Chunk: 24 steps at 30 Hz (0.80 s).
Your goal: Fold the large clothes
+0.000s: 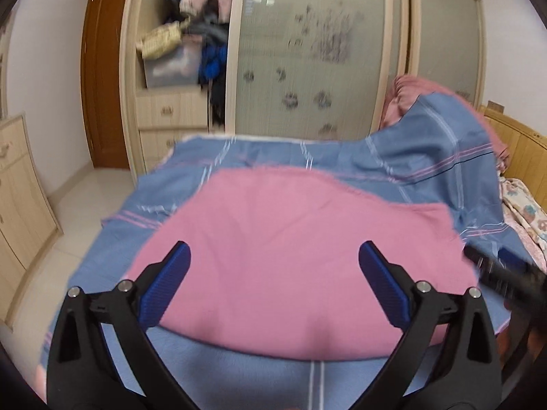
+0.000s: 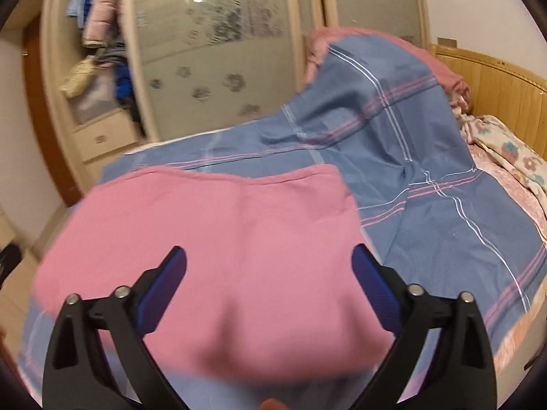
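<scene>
Left gripper (image 1: 274,254) is sitting with jaws spread wide, blue pads (image 1: 383,282) facing each other, nothing between them. Right gripper (image 2: 268,258) is likewise gaping wide, gripping nothing, its blurred tip showing at the left view's right edge.

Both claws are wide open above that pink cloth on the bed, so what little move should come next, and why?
Probably lower both onto the near edge and close. The left gripper and right gripper hang open and empty over the pink cloth, which lies fairly flat on the blue striped sheet.
</scene>
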Each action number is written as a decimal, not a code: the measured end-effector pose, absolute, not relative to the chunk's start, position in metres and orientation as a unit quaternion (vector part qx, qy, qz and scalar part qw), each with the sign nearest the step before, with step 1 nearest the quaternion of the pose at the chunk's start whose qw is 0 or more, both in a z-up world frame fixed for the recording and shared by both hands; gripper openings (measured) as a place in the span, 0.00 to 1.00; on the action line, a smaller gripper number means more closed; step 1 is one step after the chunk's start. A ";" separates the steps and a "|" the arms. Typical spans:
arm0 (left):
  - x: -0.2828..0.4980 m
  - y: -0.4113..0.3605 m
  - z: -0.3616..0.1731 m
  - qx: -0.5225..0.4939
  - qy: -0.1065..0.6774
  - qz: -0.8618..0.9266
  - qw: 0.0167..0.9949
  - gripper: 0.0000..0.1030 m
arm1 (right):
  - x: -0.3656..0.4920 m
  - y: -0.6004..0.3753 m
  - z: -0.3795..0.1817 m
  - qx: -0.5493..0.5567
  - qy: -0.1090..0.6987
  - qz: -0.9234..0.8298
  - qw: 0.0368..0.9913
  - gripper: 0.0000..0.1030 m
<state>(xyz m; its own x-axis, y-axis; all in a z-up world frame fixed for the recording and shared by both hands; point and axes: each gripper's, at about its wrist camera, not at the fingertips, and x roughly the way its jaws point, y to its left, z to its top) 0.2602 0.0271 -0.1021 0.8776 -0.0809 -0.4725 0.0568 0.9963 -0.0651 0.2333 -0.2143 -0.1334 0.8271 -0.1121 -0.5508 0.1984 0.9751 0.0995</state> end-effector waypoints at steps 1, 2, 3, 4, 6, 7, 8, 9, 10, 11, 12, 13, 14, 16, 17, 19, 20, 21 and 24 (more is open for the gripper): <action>0.249 0.023 -0.093 -0.021 0.239 -0.037 0.970 0.98 | 0.216 -0.204 -0.127 0.075 0.279 -0.079 0.954 0.96; 0.238 0.020 -0.084 -0.017 0.236 -0.039 0.971 0.98 | 0.204 -0.198 -0.123 0.072 0.275 -0.082 0.955 0.96; 0.226 0.015 -0.074 -0.012 0.235 -0.046 0.971 0.98 | 0.189 -0.187 -0.117 0.060 0.270 -0.092 0.956 0.96; 0.216 0.011 -0.067 -0.009 0.233 -0.053 0.971 0.98 | 0.173 -0.179 -0.112 0.047 0.266 -0.100 0.958 0.96; 0.194 0.003 -0.055 0.003 0.230 -0.065 0.971 0.98 | 0.151 -0.165 -0.104 0.029 0.259 -0.106 0.960 0.97; 0.182 -0.003 -0.050 0.013 0.228 -0.067 0.971 0.98 | 0.140 -0.160 -0.100 0.025 0.257 -0.106 0.960 0.99; 0.170 -0.007 -0.047 0.023 0.225 -0.066 0.972 0.98 | 0.133 -0.159 -0.096 0.026 0.256 -0.105 0.961 0.99; 0.161 -0.010 -0.044 0.029 0.221 -0.063 0.973 0.98 | 0.123 -0.157 -0.091 0.029 0.253 -0.104 0.961 0.99; 0.151 -0.013 -0.041 0.034 0.216 -0.059 0.974 0.98 | 0.116 -0.156 -0.087 0.032 0.252 -0.106 0.961 0.99; 0.143 -0.014 -0.039 0.035 0.212 -0.056 0.975 0.98 | 0.111 -0.155 -0.083 0.032 0.253 -0.108 0.961 0.99; 0.134 -0.015 -0.037 0.036 0.209 -0.055 0.976 0.98 | 0.109 -0.155 -0.082 0.031 0.254 -0.108 0.961 0.99; 0.128 -0.016 -0.036 0.035 0.208 -0.055 0.976 0.98 | 0.106 -0.154 -0.080 0.029 0.255 -0.107 0.961 0.99; 0.122 -0.015 -0.034 0.033 0.208 -0.055 0.976 0.98 | 0.103 -0.153 -0.079 0.028 0.255 -0.106 0.961 0.99; 0.114 -0.012 -0.030 0.025 0.204 -0.056 0.977 0.98 | 0.096 -0.149 -0.075 0.026 0.256 -0.102 0.961 0.99; 0.109 -0.010 -0.028 0.021 0.201 -0.056 0.978 0.98 | 0.094 -0.147 -0.073 0.025 0.257 -0.099 0.961 0.99; 0.103 -0.005 -0.023 0.013 0.192 -0.049 0.980 0.98 | 0.089 -0.141 -0.069 0.020 0.257 -0.096 0.962 0.99; 0.102 -0.002 -0.022 0.010 0.190 -0.044 0.981 0.98 | 0.086 -0.137 -0.067 0.017 0.255 -0.094 0.962 0.99; 0.102 0.000 -0.021 0.007 0.190 -0.042 0.981 0.98 | 0.083 -0.133 -0.065 0.012 0.253 -0.093 0.963 0.99; 0.102 0.006 -0.019 0.000 0.190 -0.038 0.981 0.98 | 0.076 -0.126 -0.060 0.001 0.243 -0.093 0.966 0.99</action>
